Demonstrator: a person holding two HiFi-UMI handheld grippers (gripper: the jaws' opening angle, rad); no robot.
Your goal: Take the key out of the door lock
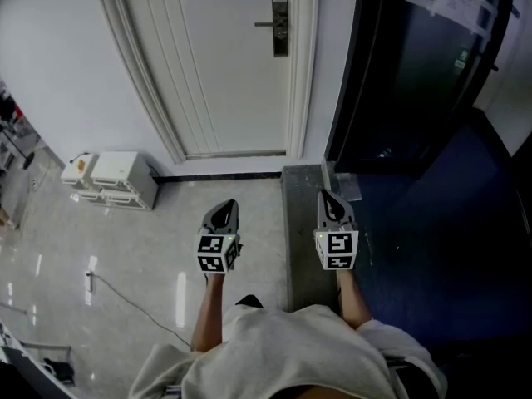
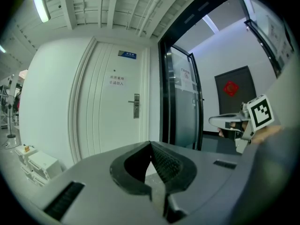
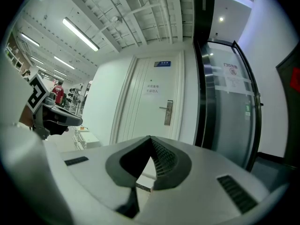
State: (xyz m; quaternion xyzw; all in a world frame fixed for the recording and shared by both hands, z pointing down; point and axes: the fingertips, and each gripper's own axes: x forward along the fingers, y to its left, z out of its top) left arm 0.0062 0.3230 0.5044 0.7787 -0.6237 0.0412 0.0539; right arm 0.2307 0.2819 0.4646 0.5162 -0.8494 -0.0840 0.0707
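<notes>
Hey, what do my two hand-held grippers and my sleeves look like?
The left hand-held gripper and right hand-held gripper match: grey tapered shells, black ribbed pads, each with a white cube of black square markers at the rear. No cables show. You wear a pale shirt with short sleeves.

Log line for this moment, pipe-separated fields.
left gripper: shut, empty | right gripper: shut, empty | door lock: ahead, untouched | key: too small to tell
</notes>
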